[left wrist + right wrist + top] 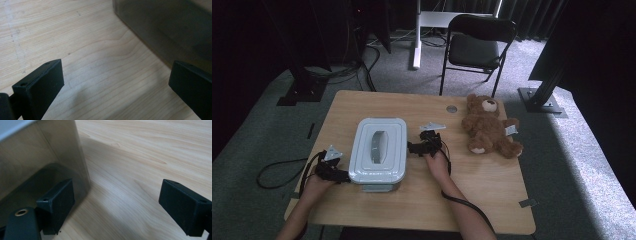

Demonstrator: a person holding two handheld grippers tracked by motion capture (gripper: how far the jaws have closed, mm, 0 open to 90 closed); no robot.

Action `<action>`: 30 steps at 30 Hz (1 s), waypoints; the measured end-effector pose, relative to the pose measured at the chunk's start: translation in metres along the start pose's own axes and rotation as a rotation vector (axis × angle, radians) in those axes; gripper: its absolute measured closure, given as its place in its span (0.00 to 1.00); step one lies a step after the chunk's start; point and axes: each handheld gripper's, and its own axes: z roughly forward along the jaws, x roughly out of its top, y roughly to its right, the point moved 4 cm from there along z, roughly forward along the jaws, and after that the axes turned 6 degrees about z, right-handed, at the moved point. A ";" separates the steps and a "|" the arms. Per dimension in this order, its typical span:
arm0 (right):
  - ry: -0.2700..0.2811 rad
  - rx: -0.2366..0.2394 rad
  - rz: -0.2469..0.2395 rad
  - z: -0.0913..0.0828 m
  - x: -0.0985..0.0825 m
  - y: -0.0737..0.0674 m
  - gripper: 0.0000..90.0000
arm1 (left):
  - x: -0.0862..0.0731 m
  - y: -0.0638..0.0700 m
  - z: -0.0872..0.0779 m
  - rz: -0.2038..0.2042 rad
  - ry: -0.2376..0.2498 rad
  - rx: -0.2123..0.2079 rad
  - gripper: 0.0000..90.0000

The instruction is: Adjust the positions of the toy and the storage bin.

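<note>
A pale grey lidded plastic box (378, 149) with a handle recess in its lid stands on the wooden table (482, 190). My left gripper (343, 175) sits at the box's near left corner, jaws wide open over bare wood. In the left gripper view the box's clear wall (162, 27) rises at the upper right of my left gripper (116, 82). My right gripper (413, 148) is at the box's right side, also open. In the right gripper view the box wall (45, 162) stands beside the left jaw of my right gripper (117, 205).
A brown teddy bear (488, 128) lies on the table's far right. A small round metal disc (452, 108) sits near the far edge. Behind the table stand a black folding chair (478, 45) and dark stands. Cables trail off the table's left and front.
</note>
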 end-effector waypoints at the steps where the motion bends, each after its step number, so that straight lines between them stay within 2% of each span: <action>1: -0.011 -0.007 -0.010 0.003 0.001 -0.001 0.14 | 0.001 0.000 0.000 -0.003 0.003 -0.003 0.01; 3: -0.015 -0.008 -0.009 0.008 0.002 -0.004 0.14 | 0.003 0.003 0.002 0.005 0.008 -0.018 0.01; 7: -0.020 0.003 0.009 0.012 0.003 -0.002 0.15 | 0.005 0.004 0.004 0.015 -0.005 -0.005 0.01; 10: -0.051 0.029 0.028 0.015 0.002 -0.001 0.15 | 0.007 0.005 0.004 0.032 -0.016 0.001 0.00; 12: -0.072 0.060 0.026 0.017 0.001 -0.001 0.15 | 0.009 0.008 0.004 0.032 -0.019 -0.003 0.01; 13: -0.075 0.060 0.021 0.018 0.001 -0.001 0.15 | 0.009 0.008 0.004 0.032 -0.019 -0.003 0.01; 14: -0.060 0.069 0.004 0.018 0.002 -0.003 0.15 | 0.010 0.010 0.005 0.013 -0.022 -0.014 0.01; 18: -0.042 0.114 0.016 0.018 0.003 -0.004 0.18 | 0.013 0.018 0.006 0.042 -0.044 -0.005 0.00; 20: -0.047 0.135 0.016 0.018 0.004 -0.004 0.18 | 0.014 0.019 0.006 0.051 -0.046 0.001 0.01; 27: -0.069 0.163 0.010 0.016 -0.001 0.002 0.20 | 0.017 0.030 0.005 0.055 -0.056 -0.004 0.01; 30: -0.075 0.177 0.007 0.012 -0.004 0.005 0.21 | 0.019 0.039 0.006 0.058 -0.057 -0.024 0.00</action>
